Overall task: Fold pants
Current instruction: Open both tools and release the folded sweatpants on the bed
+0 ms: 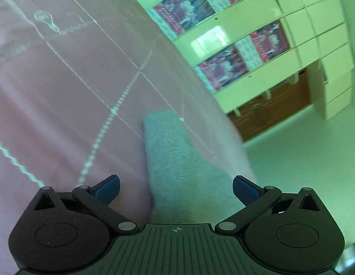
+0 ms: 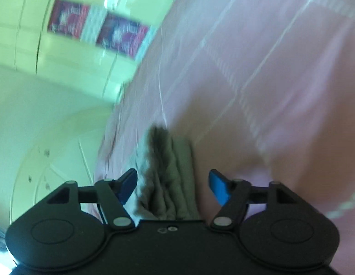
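My left tool (image 1: 176,189) is matt black plastic with a ribbed deck, dull metal pivot pins and smooth blue pads (image 1: 245,189). The pants (image 1: 172,160), centre frame, are grey cloth with a soft, fuzzy nap. The bed cover (image 1: 63,87) under them is smooth pink cloth with pale stitched lines. At upper right, the cabinets (image 1: 241,18) look glossy, reflecting light.

Right wrist view motion-blurred throughout; posters (image 2: 122,36) on far wall unreadable. Near end of grey pants (image 2: 166,178) hidden behind right tool (image 2: 172,186) body. Bed cover (image 1: 63,91) cut off at frame edges.
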`<state>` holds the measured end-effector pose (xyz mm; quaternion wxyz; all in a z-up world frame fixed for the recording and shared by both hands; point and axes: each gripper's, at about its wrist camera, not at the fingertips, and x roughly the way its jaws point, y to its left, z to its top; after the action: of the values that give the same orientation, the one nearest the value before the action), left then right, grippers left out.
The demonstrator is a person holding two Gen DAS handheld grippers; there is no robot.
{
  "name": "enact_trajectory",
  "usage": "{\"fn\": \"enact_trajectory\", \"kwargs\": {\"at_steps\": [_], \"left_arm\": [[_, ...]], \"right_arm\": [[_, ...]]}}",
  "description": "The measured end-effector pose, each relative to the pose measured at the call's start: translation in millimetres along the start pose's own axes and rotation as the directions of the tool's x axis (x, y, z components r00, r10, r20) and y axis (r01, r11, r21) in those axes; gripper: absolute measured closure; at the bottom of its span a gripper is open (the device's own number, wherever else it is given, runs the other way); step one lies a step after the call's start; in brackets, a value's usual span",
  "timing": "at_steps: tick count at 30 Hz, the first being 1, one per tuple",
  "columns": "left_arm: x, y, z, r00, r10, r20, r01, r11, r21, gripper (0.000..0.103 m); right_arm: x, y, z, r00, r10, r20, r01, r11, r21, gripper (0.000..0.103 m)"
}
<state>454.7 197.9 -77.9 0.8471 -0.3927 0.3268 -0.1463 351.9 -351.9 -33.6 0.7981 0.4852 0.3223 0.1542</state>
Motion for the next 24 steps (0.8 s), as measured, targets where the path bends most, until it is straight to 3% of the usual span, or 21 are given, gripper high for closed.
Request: {"fn": "enact_trajectory", "kwargs": {"at_steps": [4, 7, 10, 12, 14, 15, 16, 18, 21, 23, 24], "left_arm": [[-14.7, -17.9, -9.1, 0.990, 0.140, 0.017, -0.141, 0.985, 0.102, 0.000], [-20.3, -38.7, -27.2, 0.968, 0.242, 0.063, -0.250, 0.944, 0.217, 0.000], [-26.4, -48.5, -43.5, 0.955, 0.285, 0.086, -0.298, 0.920, 0.256, 0.000], [-22.5, -50.0, -46.1, 0.949, 0.309, 0.071, -0.316, 0.911, 0.266, 0.000], [-23.5, -47.5, -52.7, 0.938, 0.340, 0.071, -0.345, 0.888, 0.305, 0.000], [-23.8, -46.1, -54.3, 0.935, 0.347, 0.077, -0.353, 0.880, 0.318, 0.000], [-21.8, -45.4, -54.1, 0.933, 0.352, 0.080, -0.358, 0.874, 0.329, 0.000], [-22.5, -46.4, -52.4, 0.931, 0.355, 0.083, -0.361, 0.867, 0.344, 0.000], [-35.0, -45.0, -55.1, 0.928, 0.360, 0.093, -0.369, 0.864, 0.341, 0.000], [-50.6, -41.4, -60.5, 0.920, 0.375, 0.116, -0.391, 0.852, 0.348, 0.000], [-60.7, -40.3, -64.4, 0.916, 0.380, 0.126, -0.399, 0.844, 0.357, 0.000]], "right_arm": [[-14.5, 25.1, -15.7, 0.989, 0.146, -0.009, -0.146, 0.988, -0.039, 0.039], [-8.6, 38.1, -30.2, 0.977, 0.208, -0.054, -0.210, 0.977, -0.037, 0.030], [-1.9, 37.5, -36.6, 0.965, 0.234, -0.119, -0.240, 0.970, -0.040, 0.030], [9.6, 38.0, -43.5, 0.967, 0.207, -0.148, -0.214, 0.976, -0.030, 0.030], [11.9, 25.5, -40.6, 0.983, 0.117, -0.142, -0.122, 0.992, -0.026, 0.050], [13.1, 16.3, -39.8, 0.985, 0.101, -0.142, -0.100, 0.995, 0.014, 0.071], [9.7, 9.5, -42.1, 0.984, 0.102, -0.144, -0.095, 0.994, 0.054, 0.084], [5.8, 3.2, -42.2, 0.981, 0.121, -0.152, -0.109, 0.991, 0.082, 0.087], [-10.8, 10.6, -43.3, 0.983, 0.122, -0.139, -0.117, 0.992, 0.047, 0.072], [-30.5, 9.6, -44.8, 0.993, 0.031, -0.117, -0.033, 0.999, -0.020, 0.061], [-38.7, 10.7, -46.5, 0.995, -0.019, -0.100, 0.013, 0.998, -0.063, 0.047]]}}
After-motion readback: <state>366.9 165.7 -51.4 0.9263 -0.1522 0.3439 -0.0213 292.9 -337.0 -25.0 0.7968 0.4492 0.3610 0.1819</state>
